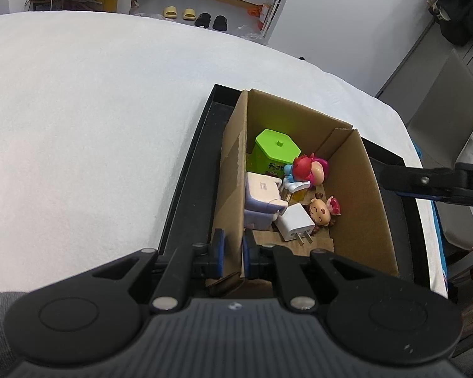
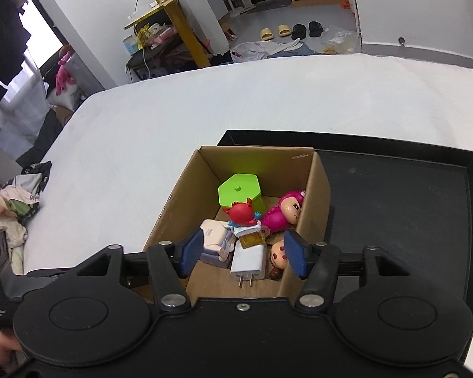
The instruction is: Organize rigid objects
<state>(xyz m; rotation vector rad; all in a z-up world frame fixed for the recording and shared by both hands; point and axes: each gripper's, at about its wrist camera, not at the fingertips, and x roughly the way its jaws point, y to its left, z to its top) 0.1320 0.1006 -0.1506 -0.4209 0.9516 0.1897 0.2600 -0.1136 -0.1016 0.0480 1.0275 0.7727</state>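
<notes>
Cardboard box (image 2: pixel 186 201) sits at the left end of a black tray (image 2: pixel 394 195) on a white cloth-covered counter (image 1: pixel 94 110). All the loose items in view are already inside the box; the tray floor beside it is bare and nothing lies on the cloth. Judged from that, sorting looks near its end, though the far counter and anything outside both views cannot be checked.

Contents, packed loosely toward one side:
- green hexagonal tub (image 2: pixel 239 192), smooth plastic, lid with small knob
- white charger (image 2: pixel 247 261), glossy cube, two metal prongs pointing toward the camera
- white and lilac case (image 1: pixel 261 195), rounded corners
- red figure (image 2: pixel 242 212) on a small amber block, hard moulded plastic
- pink figure (image 2: pixel 283 212), lying on its side
- small brown-haired doll (image 1: pixel 323 212), face up

Box walls are plain corrugated board, matte, flaps up.

Left tool (image 1: pixel 233 256) is clamped on the box's near-left wall, blue pads pressed on either side of the board. Right tool (image 2: pixel 242 253) hangs over the box with pads well apart, nothing between them.
</notes>
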